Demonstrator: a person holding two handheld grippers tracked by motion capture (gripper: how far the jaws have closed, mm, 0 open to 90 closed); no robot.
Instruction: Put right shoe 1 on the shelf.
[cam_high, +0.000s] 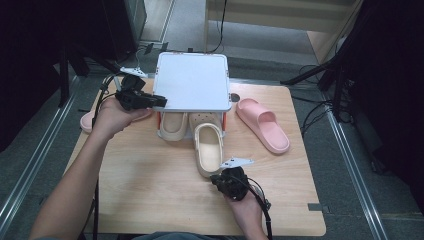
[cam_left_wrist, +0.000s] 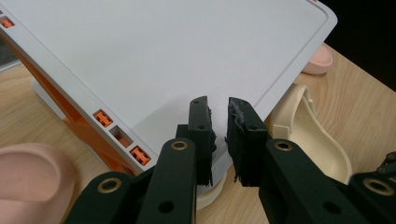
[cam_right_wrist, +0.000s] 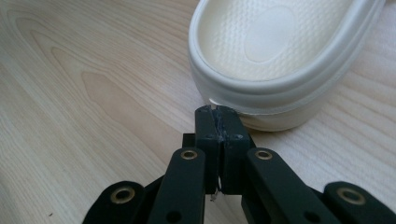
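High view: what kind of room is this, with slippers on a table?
Probably a recording studio or lab, not a home. A wooden table stands among black stands and floor cables. It holds a small white shoe rack, cream slippers and pink ones.

No readable text (labels, brands, numbers) anywhere.

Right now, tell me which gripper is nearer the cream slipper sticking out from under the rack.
Right. The right gripper sits shut at the heel of the cream slipper; the left gripper is up at the white rack's front-left edge.
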